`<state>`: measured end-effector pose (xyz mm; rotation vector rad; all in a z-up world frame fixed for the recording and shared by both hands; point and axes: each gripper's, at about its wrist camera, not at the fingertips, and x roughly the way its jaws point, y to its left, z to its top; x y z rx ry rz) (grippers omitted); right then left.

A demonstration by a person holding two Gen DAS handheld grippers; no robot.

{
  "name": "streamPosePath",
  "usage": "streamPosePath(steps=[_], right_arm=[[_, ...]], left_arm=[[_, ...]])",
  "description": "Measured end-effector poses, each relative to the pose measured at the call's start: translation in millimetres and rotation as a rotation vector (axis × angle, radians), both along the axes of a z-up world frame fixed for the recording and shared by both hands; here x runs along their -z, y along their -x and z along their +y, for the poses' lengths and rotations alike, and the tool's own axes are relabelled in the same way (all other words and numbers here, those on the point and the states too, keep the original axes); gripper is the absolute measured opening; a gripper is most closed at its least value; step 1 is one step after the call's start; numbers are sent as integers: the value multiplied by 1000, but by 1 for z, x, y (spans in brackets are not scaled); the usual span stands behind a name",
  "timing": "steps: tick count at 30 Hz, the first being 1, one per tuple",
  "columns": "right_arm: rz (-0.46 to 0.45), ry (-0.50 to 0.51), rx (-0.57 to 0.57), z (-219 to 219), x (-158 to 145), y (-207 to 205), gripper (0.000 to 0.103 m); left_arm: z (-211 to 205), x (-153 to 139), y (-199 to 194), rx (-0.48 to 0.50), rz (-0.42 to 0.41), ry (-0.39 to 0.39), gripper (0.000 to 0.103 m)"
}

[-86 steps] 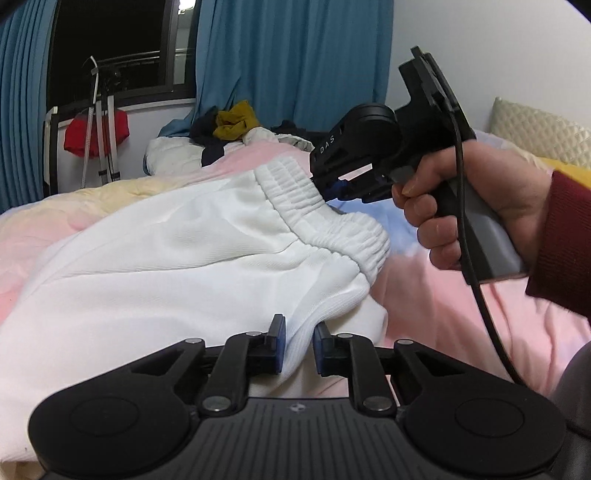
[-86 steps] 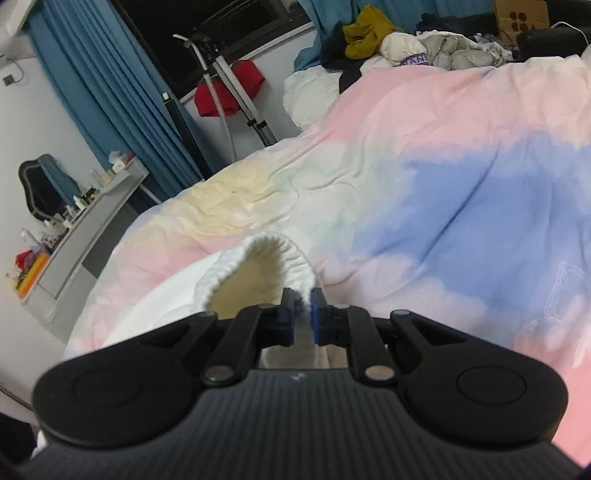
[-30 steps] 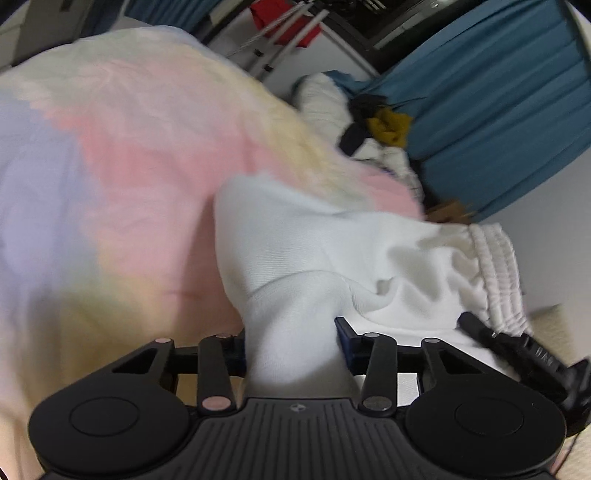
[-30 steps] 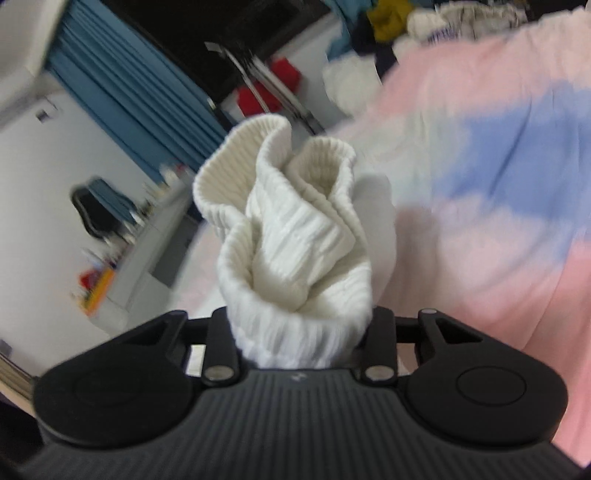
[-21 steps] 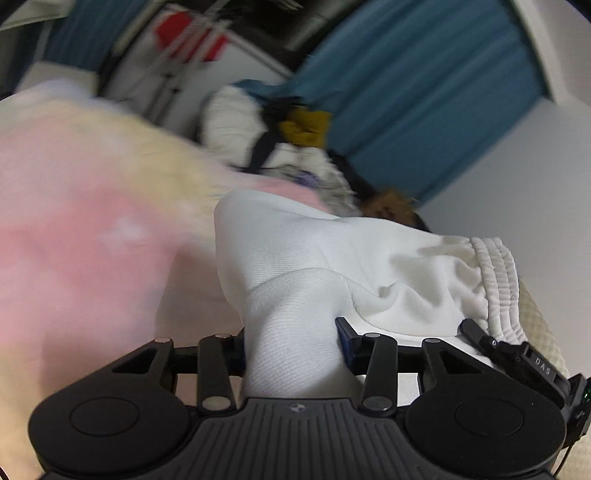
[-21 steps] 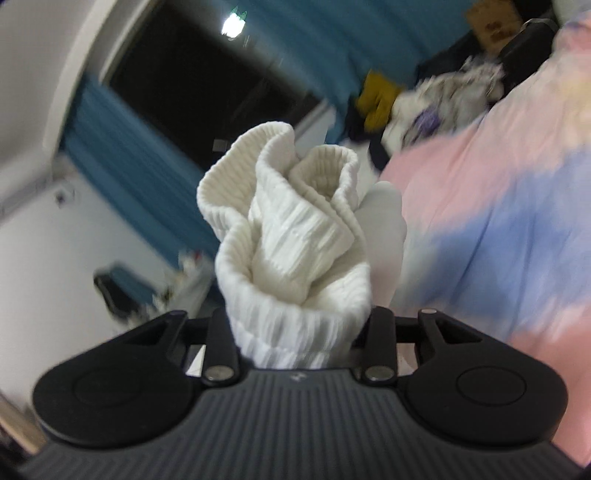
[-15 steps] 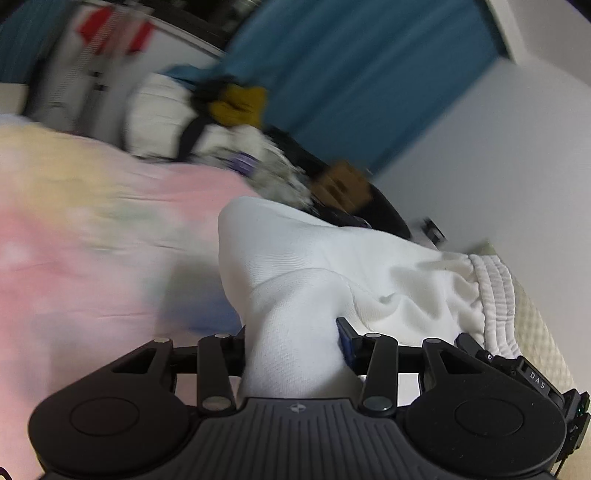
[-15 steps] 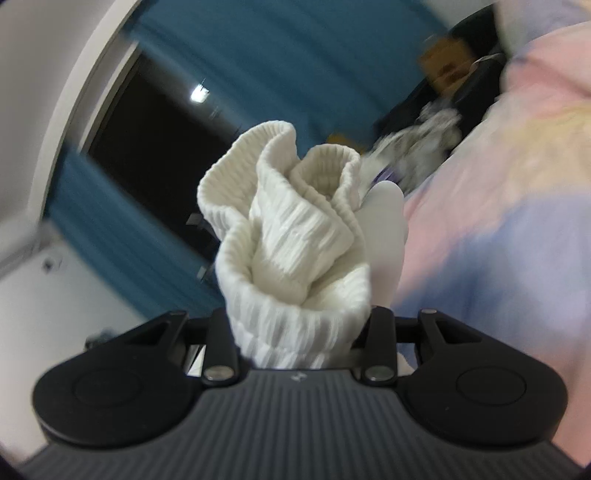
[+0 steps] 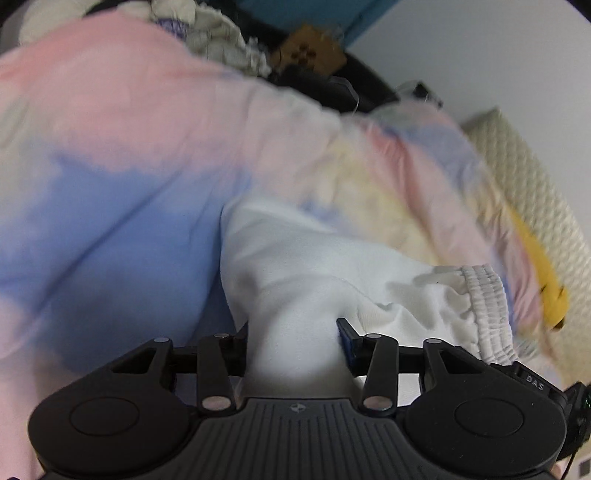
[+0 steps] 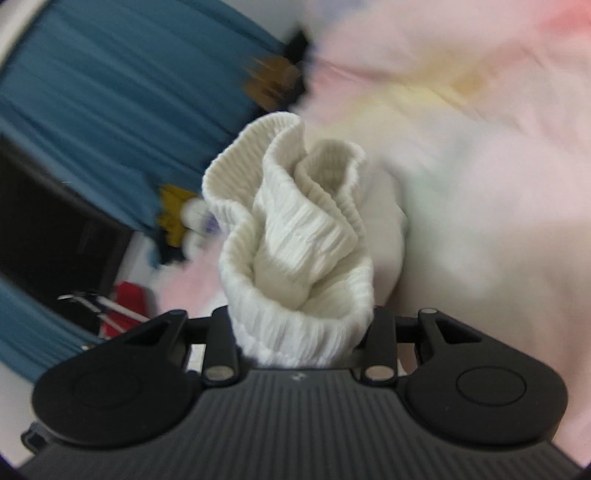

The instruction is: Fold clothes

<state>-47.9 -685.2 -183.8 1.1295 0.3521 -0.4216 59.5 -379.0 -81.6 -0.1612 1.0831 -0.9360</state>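
A white garment (image 9: 314,266) with an elastic waistband (image 9: 484,306) hangs over the pastel bedspread (image 9: 110,129). My left gripper (image 9: 293,328) has a thick fold of its cloth between the fingers; the jaws are opening, and the pads touch the cloth on both sides. In the right wrist view, my right gripper (image 10: 301,325) is shut on the bunched ribbed waistband (image 10: 295,221), which stands up in front of the camera. The right gripper's body (image 9: 535,380) shows at the lower right of the left wrist view, close beside the waistband. The picture is blurred by motion.
A pile of clothes (image 9: 207,26) and a cardboard box (image 9: 310,48) lie past the bed's far edge. A cream quilted pillow (image 9: 528,166) and a yellow item (image 9: 546,288) sit at the right. Blue curtains (image 10: 110,92) and a red object (image 10: 127,295) are at the left.
Both grippers have swung across the bed with the garment, rolling as they went; the background shifted from window and curtains toward the pillow end. The cloth stays in both grips.
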Motion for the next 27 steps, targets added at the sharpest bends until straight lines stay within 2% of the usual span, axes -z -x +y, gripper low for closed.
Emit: streamPosePath(steps=[1,4,6,10,11,13,15,17,21,23,25,27], right_arm=[[8,-28,11,-2,15,2,38],[-24,-43,27,2,42,10,39],[-23,-16,26,5,44,8,39],[-2,-28,24,9,35,20,44],[10,-35,25,11,31,26,47],[40,-35,31,16,20,37,52],[88,-9,44,22,3,48,64],[123,32,88,26,-13,60,80],[119,131,134,39,-57,89,80],[113,206,122,53,-81,98,80],[105,285,109,69,-106,107,80],[83,350,102,87,-128,118,80]], left_arm=[[-1,9,0,10,1,-8,55],[-5,40,-10,42,16,-17,60],[-7,52,-18,57,14,-5,60],[-9,44,-24,78,-22,-3,61],[-6,37,-21,75,-47,-16,62],[-2,20,-13,72,-101,-37,69],[3,-1,-2,74,-161,-54,76],[12,-29,16,76,-226,-60,80],[34,-86,59,87,-346,-54,82],[46,-113,83,82,-405,-40,89],[56,-139,107,62,-476,-20,102],[65,-159,130,53,-554,2,103]])
